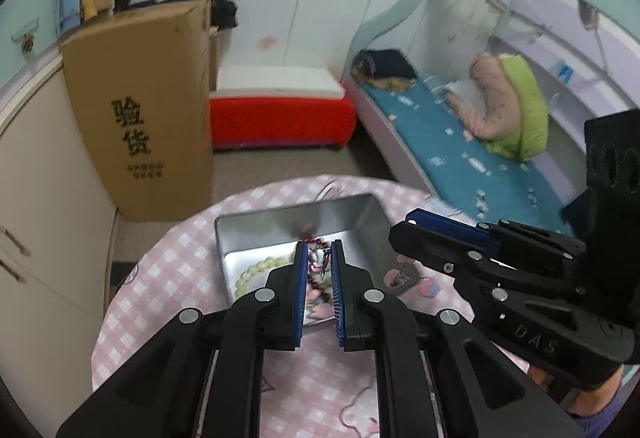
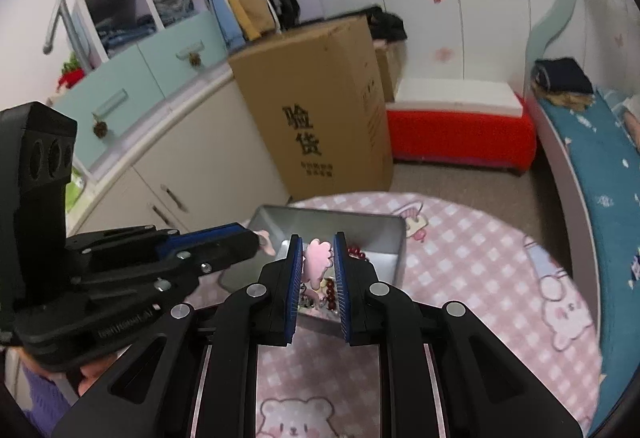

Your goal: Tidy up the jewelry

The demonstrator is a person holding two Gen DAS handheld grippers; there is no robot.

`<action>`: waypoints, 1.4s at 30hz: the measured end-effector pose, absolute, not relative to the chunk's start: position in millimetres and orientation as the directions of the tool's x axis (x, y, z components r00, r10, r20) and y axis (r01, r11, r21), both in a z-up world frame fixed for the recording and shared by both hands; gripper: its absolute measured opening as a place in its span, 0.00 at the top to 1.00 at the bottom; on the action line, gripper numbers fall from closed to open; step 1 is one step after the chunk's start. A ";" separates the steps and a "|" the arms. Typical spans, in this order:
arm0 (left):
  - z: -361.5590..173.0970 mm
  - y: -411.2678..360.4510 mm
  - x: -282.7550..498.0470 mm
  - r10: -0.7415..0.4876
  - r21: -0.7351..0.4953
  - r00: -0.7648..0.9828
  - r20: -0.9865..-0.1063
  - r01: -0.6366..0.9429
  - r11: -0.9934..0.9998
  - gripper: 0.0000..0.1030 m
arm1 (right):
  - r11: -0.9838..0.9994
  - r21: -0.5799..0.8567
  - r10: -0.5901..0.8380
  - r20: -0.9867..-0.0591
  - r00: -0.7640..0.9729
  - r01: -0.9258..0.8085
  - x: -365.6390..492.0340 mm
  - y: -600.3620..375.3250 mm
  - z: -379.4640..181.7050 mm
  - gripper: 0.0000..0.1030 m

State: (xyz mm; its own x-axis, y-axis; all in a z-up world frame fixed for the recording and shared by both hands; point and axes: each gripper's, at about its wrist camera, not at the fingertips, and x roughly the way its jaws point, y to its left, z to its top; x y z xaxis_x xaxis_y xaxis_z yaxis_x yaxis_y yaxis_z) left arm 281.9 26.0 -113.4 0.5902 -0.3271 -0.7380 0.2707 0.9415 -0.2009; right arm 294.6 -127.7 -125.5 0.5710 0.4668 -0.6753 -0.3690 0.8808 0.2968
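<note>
A silver metal tin [image 1: 256, 228] [image 2: 384, 234] stands open on a round table with a pink checked cloth [image 1: 176, 262] [image 2: 472, 270]. Inside lie a pale green bead bracelet [image 1: 256, 270] and a dark red bead bracelet [image 1: 316, 240] [image 2: 358, 252]. My left gripper [image 1: 319, 252] hangs over the tin, jaws nearly closed, red beads and a pink piece seen between them. My right gripper [image 2: 316, 246] is shut on a pink flower-shaped charm [image 2: 318, 258] over the tin. In the left wrist view the right gripper [image 1: 404, 226] sits at the tin's right side.
A tall cardboard box [image 1: 152, 110] [image 2: 320, 106] stands behind the table beside cream cabinets [image 2: 192, 174]. A red and white bench [image 1: 280, 106] [image 2: 460, 118] and a bed with a blue sheet [image 1: 448, 150] lie beyond. Bear prints [image 2: 568, 314] mark the cloth.
</note>
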 end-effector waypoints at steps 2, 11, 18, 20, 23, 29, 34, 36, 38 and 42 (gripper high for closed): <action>-126.1 24.7 285.1 -0.312 -0.192 0.575 -0.756 0.261 0.946 0.90 | 0.884 0.297 0.460 -0.694 0.554 -0.362 299.9 -122.2 -138.2 0.84; -148.9 24.3 292.3 -0.293 -0.187 0.539 -0.790 0.242 0.952 0.90 | 0.887 0.303 0.450 -0.731 0.512 -0.348 306.2 -116.2 -163.9 0.84; -149.7 28.8 293.2 -0.290 -0.200 0.542 -0.789 0.220 0.955 0.85 | 0.886 0.316 0.455 -0.736 0.501 -0.340 307.9 -115.6 -169.6 0.84; -148.6 32.4 292.6 -0.279 -0.198 0.551 -0.786 0.203 0.959 0.78 | 0.885 0.324 0.458 -0.734 0.501 -0.334 309.8 -117.4 -169.7 0.84; -146.5 36.9 292.0 -0.282 -0.211 0.561 -0.779 0.189 0.959 0.65 | 0.883 0.338 0.465 -0.730 0.501 -0.326 310.0 -121.5 -169.7 0.83; -136.9 39.0 284.2 -0.282 -0.222 0.586 -0.760 0.174 0.959 0.55 | 0.873 0.365 0.486 -0.712 0.507 -0.324 304.7 -128.4 -163.8 0.82; -123.7 44.4 270.3 -0.293 -0.242 0.616 -0.731 0.167 0.956 0.46 | 0.869 0.380 0.495 -0.688 0.530 -0.318 293.8 -138.0 -151.4 0.82; -117.1 45.5 262.3 -0.287 -0.240 0.634 -0.718 0.161 0.957 0.41 | 0.873 0.374 0.488 -0.678 0.550 -0.313 285.1 -145.4 -143.6 0.70; -109.0 45.9 249.4 -0.287 -0.237 0.658 -0.696 0.167 0.957 0.38 | 0.884 0.347 0.467 -0.669 0.579 -0.312 274.1 -152.7 -136.4 0.50; -101.3 40.8 221.3 -0.285 -0.212 0.686 -0.670 0.192 0.958 0.36 | 0.907 0.299 0.422 -0.661 0.621 -0.298 246.4 -172.1 -127.1 0.46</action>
State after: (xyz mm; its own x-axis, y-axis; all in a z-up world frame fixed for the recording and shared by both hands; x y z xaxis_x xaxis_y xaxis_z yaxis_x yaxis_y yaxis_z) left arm 221.3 40.8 -101.3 0.6856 -0.2853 -0.6697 0.1917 0.9583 -0.2119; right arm 246.4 -172.1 -127.1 0.6205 0.4219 -0.6610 -0.2979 0.9066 0.2989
